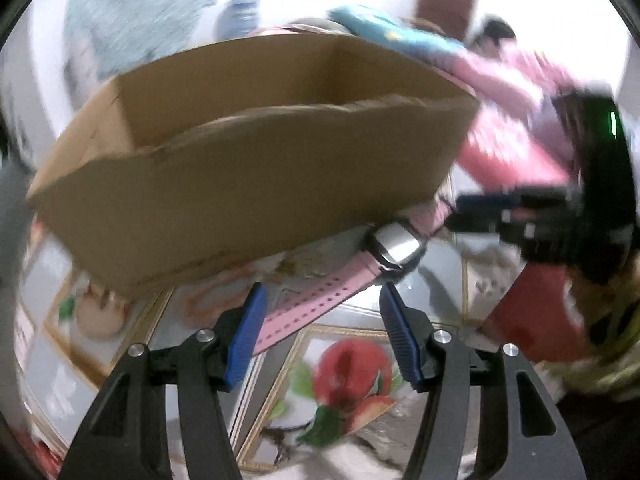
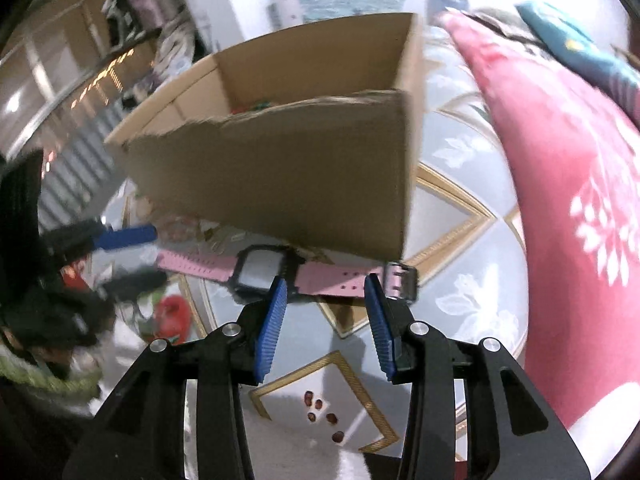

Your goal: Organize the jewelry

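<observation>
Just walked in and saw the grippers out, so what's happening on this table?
A person with two handheld grippers is tidying jewelry. A pink-strapped watch lies flat on the patterned tablecloth, just in front of an open cardboard box. Both the left gripper and the right gripper are open and close to the watch, one toward each end of the strap; neither holds anything. Something small lies inside the box, too blurred to identify.

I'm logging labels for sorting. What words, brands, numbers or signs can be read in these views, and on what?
None can be read.
Brown cardboard box: its walls show no print.
Pink-strapped watch with black square case: its face is blank and blurred.
Blue container behind the box: too blurred to tell.
</observation>
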{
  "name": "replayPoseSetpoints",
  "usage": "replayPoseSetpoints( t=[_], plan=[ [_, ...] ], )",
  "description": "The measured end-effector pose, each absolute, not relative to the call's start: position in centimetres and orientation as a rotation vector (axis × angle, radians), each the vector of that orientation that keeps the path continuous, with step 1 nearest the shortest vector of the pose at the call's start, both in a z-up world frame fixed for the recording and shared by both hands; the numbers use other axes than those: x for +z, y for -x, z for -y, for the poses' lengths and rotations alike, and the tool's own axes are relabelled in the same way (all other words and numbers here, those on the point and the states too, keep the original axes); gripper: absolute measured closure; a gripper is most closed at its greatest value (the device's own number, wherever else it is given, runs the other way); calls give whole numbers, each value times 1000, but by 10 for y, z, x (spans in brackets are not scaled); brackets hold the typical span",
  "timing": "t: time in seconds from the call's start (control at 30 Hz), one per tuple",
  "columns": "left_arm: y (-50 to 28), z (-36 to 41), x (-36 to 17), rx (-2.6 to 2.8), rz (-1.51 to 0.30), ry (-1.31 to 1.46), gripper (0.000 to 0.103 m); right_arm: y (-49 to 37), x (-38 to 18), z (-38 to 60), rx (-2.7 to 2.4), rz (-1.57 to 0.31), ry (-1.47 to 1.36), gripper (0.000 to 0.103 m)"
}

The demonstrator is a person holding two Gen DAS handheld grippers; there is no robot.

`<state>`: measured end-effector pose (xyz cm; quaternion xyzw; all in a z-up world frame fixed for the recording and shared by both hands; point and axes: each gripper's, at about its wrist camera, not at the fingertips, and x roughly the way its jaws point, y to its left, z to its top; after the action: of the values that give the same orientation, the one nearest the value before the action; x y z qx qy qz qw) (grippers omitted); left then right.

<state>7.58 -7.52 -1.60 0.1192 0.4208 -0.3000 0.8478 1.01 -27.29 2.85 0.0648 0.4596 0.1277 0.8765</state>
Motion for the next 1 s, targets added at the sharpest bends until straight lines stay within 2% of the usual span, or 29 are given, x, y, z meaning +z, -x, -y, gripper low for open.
replayPoseSetpoints(
  t=[0.23, 0.63, 0.7, 0.9, 0.97, 1.0],
  plan=[
    [-78, 110, -27, -658, -872, -358, 46, -14, 17, 314, 193, -996, -365, 63],
    [-78, 125, -38, -695, -913, -334, 46, -29, 15, 302, 183, -1044, -400, 66],
    [-78, 125, -40, -696, -912, -327, 46, -29, 16, 304, 192, -1053, -434, 72],
    [-78, 128, -42, -707, -905, -305, 46, -28, 13, 321, 336, -1035, -722, 76],
    [-78, 128, -42, -709, -903, -301, 46, -29, 13, 320, 344, -1034, -737, 77],
    [-77, 125, -42, -710, -902, -299, 46, -29, 13, 317, 334, -1040, -719, 81]
  ],
)
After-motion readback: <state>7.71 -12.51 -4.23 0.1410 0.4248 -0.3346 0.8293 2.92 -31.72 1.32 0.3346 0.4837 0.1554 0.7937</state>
